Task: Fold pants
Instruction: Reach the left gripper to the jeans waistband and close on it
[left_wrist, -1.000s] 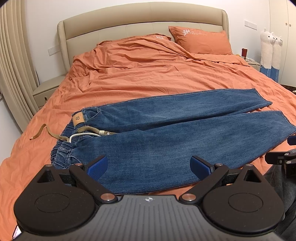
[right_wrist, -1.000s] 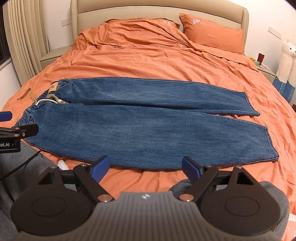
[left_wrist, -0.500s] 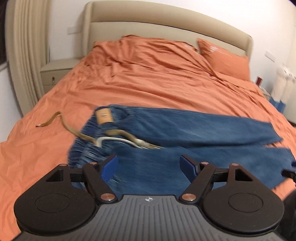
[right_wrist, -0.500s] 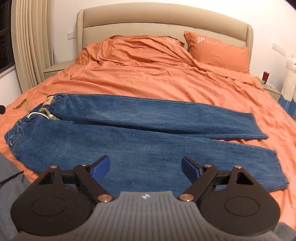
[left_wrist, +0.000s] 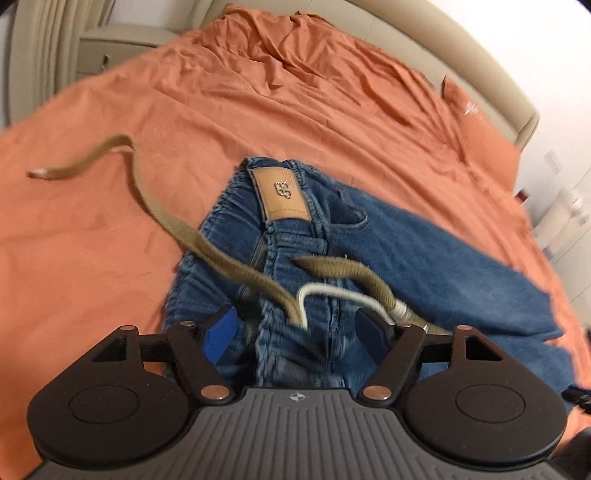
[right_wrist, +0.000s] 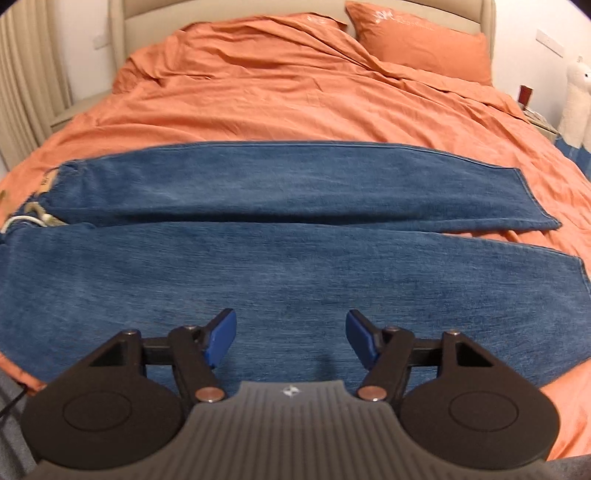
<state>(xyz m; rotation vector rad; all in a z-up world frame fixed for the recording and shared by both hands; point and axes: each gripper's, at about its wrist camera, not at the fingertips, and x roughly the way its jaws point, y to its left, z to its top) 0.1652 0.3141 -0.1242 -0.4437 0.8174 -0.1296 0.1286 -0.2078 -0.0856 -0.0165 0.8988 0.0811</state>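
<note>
Across the orange duvet (right_wrist: 295, 92), blue denim jeans (right_wrist: 280, 266) spread flat, legs side by side; heavy, limp, coarse cloth, best pinched at elasticated waistband (left_wrist: 236, 206) and near-leg edge; left gripper (left_wrist: 297, 330), right gripper (right_wrist: 291, 341) both unclenched, just narrowing, pinching nothing; woven drawcord (left_wrist: 207, 245) trailing loose.

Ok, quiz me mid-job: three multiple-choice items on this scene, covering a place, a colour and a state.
1. What is the left hand-held gripper over?
A. jeans' waistband
B. pillow
C. leg hems

2. What colour is the bedsheet?
A. white
B. orange
C. green

3. How do the jeans lie?
A. folded in half
B. legs spread flat
C. rolled up

Answers: 1 A, waistband and drawstring sit between its fingers. 2 B, orange throughout. 3 B, both legs lie side by side, unfolded.
</note>
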